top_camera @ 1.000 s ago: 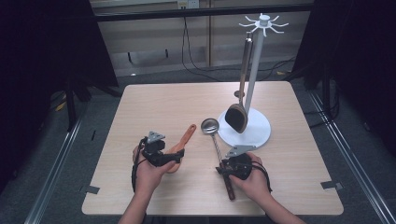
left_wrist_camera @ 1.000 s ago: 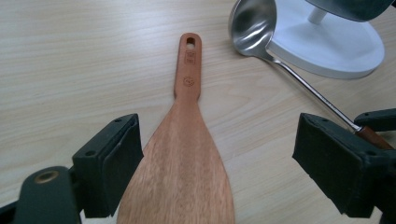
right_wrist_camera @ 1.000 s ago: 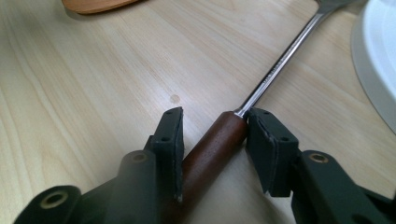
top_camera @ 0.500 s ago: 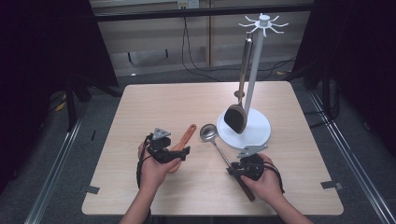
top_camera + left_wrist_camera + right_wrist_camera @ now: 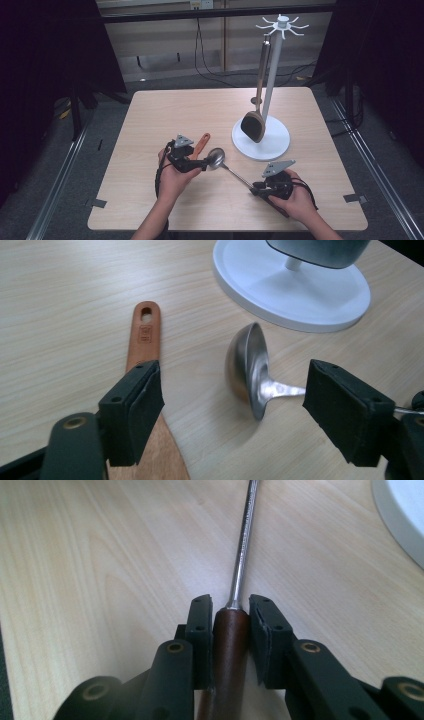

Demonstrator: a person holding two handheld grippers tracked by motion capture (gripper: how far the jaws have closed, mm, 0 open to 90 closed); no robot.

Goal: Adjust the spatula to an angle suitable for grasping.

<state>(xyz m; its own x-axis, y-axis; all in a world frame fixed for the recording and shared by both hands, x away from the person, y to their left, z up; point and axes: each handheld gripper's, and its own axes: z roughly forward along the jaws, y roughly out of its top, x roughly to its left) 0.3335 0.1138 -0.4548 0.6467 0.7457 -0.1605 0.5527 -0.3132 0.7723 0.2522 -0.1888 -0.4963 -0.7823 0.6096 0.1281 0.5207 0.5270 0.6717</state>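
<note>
Steel ladle (image 5: 216, 158) swung left, right hand-held gripper (image 5: 256, 188) lower

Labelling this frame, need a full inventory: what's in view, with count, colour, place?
ladle: 1, steel bowl and shaft, dark brown handle, lying at table front centre
wooden spatula: 1, reddish-brown, flat on the table under the left tongs
utensil stand: 1, white, round base, back right
hanging utensil: 1, dark head, steel handle, on the stand
table: 1, light wood
left tongs: 1, black, open, by the ladle bowl
right tongs: 1, black, shut on the ladle handle
</note>
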